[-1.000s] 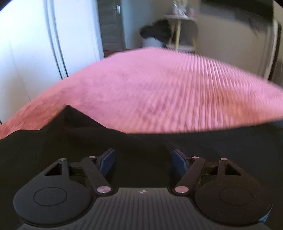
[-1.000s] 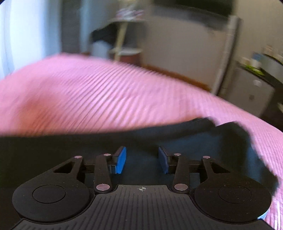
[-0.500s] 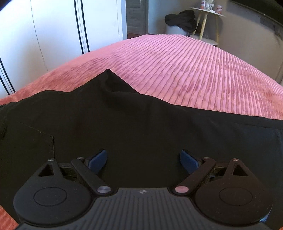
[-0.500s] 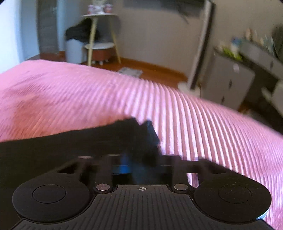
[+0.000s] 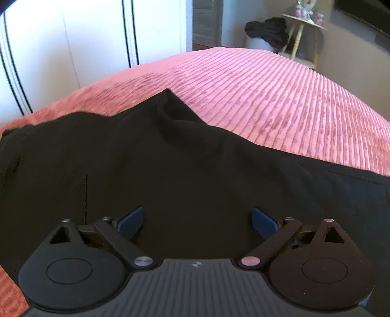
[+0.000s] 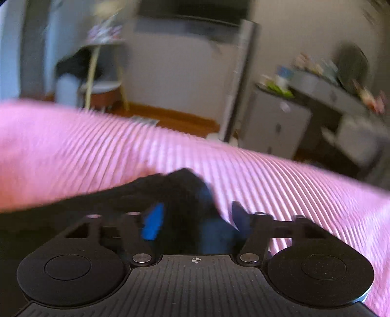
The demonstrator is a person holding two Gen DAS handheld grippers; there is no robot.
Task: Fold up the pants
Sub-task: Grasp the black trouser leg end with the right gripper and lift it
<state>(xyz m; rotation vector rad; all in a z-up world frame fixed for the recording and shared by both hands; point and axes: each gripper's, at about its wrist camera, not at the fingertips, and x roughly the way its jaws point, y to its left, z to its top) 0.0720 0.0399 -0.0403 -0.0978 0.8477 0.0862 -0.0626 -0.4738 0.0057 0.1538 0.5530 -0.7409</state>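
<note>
Black pants (image 5: 170, 158) lie spread on a pink ribbed bedspread (image 5: 280, 97). A pointed corner of the fabric sticks up toward the far side. My left gripper (image 5: 197, 219) is open wide, its blue pads over the black cloth, holding nothing. In the blurred right wrist view, my right gripper (image 6: 195, 217) is open, with a bunched end of the pants (image 6: 180, 187) lying between its blue pads at the cloth's right edge on the bedspread (image 6: 73, 146).
White wardrobe doors (image 5: 73, 48) stand left of the bed. A small round side table (image 5: 302, 22) with dark clothes beside it is at the far end. A grey dresser (image 6: 280, 122) and a desk stand right of the bed.
My left gripper opened wider and drew back over the pants. My right gripper moved to the right end of the pants and the cloth end is now between its pads.
</note>
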